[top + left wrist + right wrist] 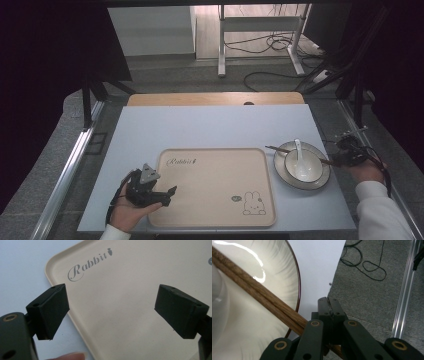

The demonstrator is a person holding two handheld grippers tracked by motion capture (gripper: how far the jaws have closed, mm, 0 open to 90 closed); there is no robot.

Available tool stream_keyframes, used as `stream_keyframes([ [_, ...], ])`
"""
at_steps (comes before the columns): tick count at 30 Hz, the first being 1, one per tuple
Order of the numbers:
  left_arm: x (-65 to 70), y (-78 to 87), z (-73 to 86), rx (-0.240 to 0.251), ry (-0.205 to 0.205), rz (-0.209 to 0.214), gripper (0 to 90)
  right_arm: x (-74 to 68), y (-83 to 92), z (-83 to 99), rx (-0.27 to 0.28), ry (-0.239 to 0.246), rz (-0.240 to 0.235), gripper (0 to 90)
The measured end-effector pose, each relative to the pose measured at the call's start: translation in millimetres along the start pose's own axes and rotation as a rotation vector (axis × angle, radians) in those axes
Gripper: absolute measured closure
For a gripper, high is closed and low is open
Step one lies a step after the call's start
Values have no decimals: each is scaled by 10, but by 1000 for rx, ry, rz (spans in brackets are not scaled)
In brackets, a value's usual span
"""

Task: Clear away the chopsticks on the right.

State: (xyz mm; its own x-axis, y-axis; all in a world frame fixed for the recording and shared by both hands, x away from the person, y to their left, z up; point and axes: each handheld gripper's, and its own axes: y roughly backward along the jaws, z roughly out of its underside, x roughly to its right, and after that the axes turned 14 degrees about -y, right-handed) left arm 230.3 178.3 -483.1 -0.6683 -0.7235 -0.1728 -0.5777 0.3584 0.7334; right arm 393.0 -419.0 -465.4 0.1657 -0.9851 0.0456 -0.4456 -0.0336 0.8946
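A beige tray (215,185) printed with "Rabbit" and a bunny lies at the middle front of the table. My left gripper (170,196) rests at the tray's left edge, held in a hand. It stands open (115,310) over the tray's surface (130,290), with nothing between its jaws. To the right, a plate (280,172) carries a white bowl (302,167) with a spoon (298,149) in it. Wooden chopsticks (274,148) lie across the plate. My right gripper (335,159) is at their near end. Its jaws are pressed together (329,301), and the chopsticks (262,296) run under its linkage.
The pale blue table (210,125) ends just right of the plate (274,270), with grey floor and loose cables (367,267) beyond. A wooden board (215,98) lies along the far edge. Metal rails (65,170) flank the table.
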Motion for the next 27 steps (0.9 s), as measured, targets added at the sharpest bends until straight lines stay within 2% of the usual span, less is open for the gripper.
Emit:
stream_keyframes([
  [7, 15, -7, -5, -5, -4, 1, 121, 5, 43, 66, -3, 9, -22, 893],
  [11, 18, 0, 4, -7, -1, -3, 121, 5, 110, 69, 43, 8, -37, 893],
  [14, 12, 6, 19, -8, 4, -6, 121, -37, 210, 76, 70, 34, -66, 893],
  [18, 15, 2, 23, -10, 5, -7, 121, -99, 255, 117, 69, 68, -82, 893],
  [27, 21, -10, 8, -13, -5, -5, 120, -83, 246, 172, 63, 82, -99, 893],
])
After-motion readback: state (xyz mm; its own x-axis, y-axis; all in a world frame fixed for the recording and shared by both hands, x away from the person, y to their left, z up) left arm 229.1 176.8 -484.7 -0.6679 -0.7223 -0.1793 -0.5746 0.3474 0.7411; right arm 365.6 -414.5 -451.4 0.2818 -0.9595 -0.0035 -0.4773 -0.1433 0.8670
